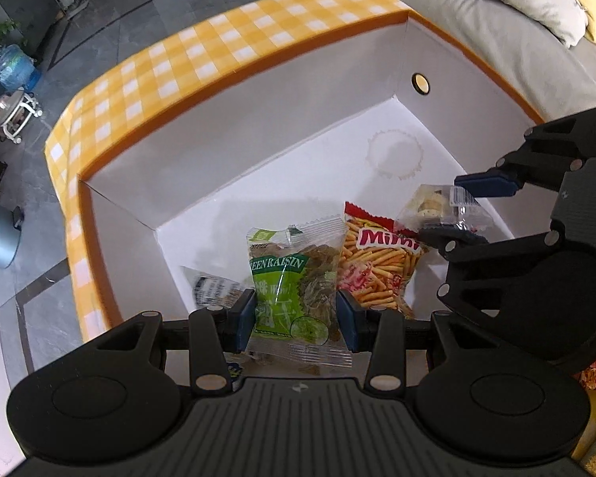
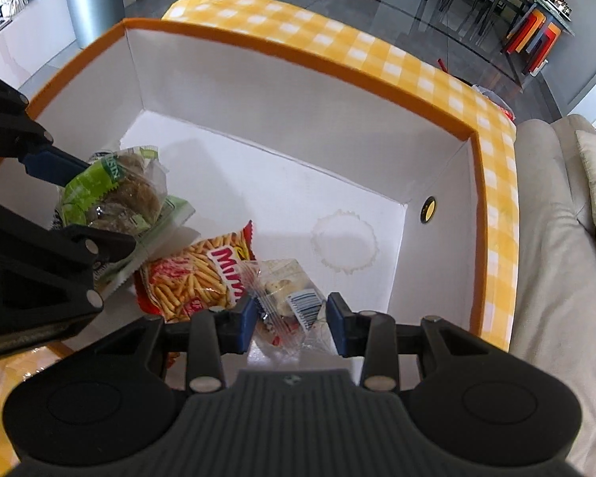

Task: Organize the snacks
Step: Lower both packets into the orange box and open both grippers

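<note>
Box (image 1: 258, 91) is the thing to steer by, a deep white one with a gingham rim, and both hands hang over its open top with their loads pointing steeply down into it; the left gripper (image 1: 296, 314) has its fingers (image 1: 245, 314) pinching a green raisin packet (image 1: 294, 278) across its width, the packet's long axis running straight out along the fingers toward the box floor; the right gripper (image 2: 290, 318) has its fingers (image 2: 247, 318) pinching a clear biscuit packet (image 2: 286, 298) the same way, barcode up; a red Mimi bag (image 1: 373, 262) already lies flat on the box floor, and the two held packets hang on either side of it, raisins toward the near-left corner, biscuits toward the wall with the round hole (image 1: 420, 82); so I judge the next move is simply a release, each packet falling beside the bag rather than on it; neither hand looks nearer the floor than the other.

The left view shows a further pale packet (image 1: 214, 290) on the floor just left of the raisins, partly hidden behind a finger, which the right view does not show; the right view shows the raisin packet from the side, bunched and hanging above the floor, clear of the bag below it; how far the biscuit packet hangs above the floor I cannot tell from either view.
</note>
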### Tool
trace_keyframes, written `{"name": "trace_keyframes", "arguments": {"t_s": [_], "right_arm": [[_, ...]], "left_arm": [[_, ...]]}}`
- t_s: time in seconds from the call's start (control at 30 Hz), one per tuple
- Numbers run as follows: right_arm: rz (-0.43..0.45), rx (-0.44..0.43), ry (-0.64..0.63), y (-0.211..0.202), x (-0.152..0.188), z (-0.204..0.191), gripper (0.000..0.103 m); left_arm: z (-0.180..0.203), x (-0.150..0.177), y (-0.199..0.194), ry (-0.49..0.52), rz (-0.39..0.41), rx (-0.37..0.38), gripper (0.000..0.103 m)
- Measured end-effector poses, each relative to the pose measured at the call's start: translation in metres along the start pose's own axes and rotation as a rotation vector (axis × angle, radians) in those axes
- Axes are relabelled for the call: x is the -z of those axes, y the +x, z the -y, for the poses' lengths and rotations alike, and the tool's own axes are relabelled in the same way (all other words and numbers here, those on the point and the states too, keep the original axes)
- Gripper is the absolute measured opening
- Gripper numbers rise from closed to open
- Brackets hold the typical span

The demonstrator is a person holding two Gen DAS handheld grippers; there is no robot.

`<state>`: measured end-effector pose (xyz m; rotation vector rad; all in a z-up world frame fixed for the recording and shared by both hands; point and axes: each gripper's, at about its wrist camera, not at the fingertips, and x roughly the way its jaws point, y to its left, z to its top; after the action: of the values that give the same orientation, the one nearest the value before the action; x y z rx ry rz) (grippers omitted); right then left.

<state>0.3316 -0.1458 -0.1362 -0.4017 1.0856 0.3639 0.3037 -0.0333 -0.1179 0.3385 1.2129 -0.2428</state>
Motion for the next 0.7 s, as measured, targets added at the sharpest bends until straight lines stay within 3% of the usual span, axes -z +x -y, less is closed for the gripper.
{"name": "trace_keyframes", "arguments": {"t_s": [0.37,0.53,0.7], "right_arm": [[0.002,0.003,-0.009,-0.005,0.001,-0.005,0.037],[0.020,-0.005,-0.015,-0.012,0.000,-0.004,0.045],[0.050,0.005,-0.020,-0.027,0.001,-0.003,0.062]], "left_arm": [[-0.003,0.002,0.003,-0.004,-0.009,-0.002,0.049],[-0.003,0.004,-0.004,-0.009,0.002,-0.006,0.051],[-0.002,0.008,-0.019,0.000,0.036,-0.024,0.053]]}}
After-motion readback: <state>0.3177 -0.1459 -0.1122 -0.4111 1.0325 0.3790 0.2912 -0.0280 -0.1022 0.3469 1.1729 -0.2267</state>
